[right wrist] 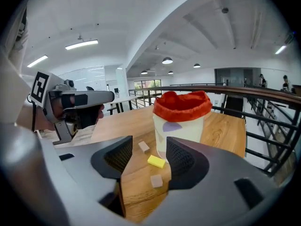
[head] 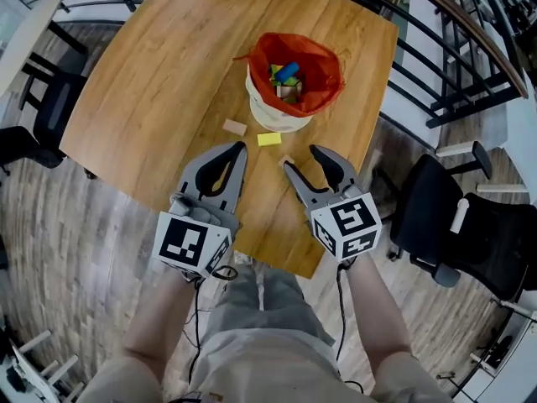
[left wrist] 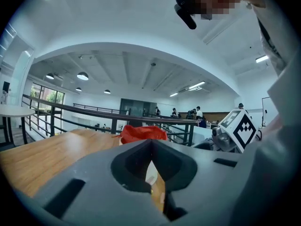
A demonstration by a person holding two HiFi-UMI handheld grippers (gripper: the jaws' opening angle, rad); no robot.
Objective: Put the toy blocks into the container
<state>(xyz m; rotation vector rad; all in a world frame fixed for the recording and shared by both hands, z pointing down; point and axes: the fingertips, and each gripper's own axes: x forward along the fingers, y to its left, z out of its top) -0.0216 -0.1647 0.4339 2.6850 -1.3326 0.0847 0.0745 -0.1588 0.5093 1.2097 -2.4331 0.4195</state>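
Now | left tongs [head: 242, 147] clenched | right tongs [head: 299, 156] released | yellow slab [head: 268, 138], 2 tan blocks [head: 235, 127] by red-lined round container [head: 273, 117]

Your container [head: 273, 116] stood upright toward the far side of the table [head: 151, 74]. It was a white bucket lined with a red bag, and the bag's edge was folded out over the rim. Inside, you already had several blocks, a blue block [head: 288, 71] lying on top among green and yellow ones. Three more lay flat on the wood on your side of the bucket. A tan block [head: 235, 127] sat off to the left, and a flat yellow block [head: 268, 138] lay just beside the base. A small tan cube [head: 286, 159] lay nearest you, apart from both.
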